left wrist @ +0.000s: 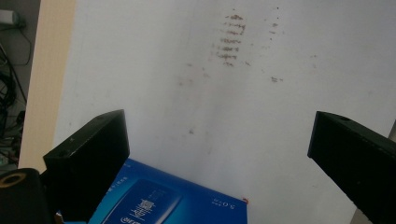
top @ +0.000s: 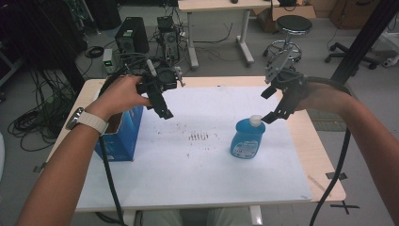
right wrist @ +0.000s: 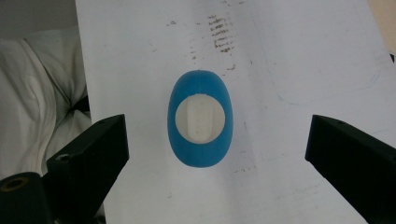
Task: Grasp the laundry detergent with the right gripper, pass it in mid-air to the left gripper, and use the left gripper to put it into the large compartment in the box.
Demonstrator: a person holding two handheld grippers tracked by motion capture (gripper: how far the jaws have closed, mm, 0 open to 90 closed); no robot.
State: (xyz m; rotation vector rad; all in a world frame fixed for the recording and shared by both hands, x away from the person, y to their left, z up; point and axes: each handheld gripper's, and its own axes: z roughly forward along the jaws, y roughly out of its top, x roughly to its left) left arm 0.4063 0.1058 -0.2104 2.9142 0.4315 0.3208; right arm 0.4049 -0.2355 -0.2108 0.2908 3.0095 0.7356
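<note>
The right gripper (top: 269, 104) hangs with fingers spread wide above the blue bottle (top: 247, 139) standing on the counter (top: 197, 183); the left gripper (top: 160, 101), also spread, hovers over the box (top: 120, 136). An off-centre descent could topple the bottle.

Standing on the table (top: 324, 165): one blue bottle (top: 247, 138) and one blue box (top: 121, 133). Working above it: two grippers, left (top: 160, 94) and right (top: 269, 104). Sitting on the floor beyond: one stool (top: 292, 26) and two computer towers (top: 131, 35).
</note>
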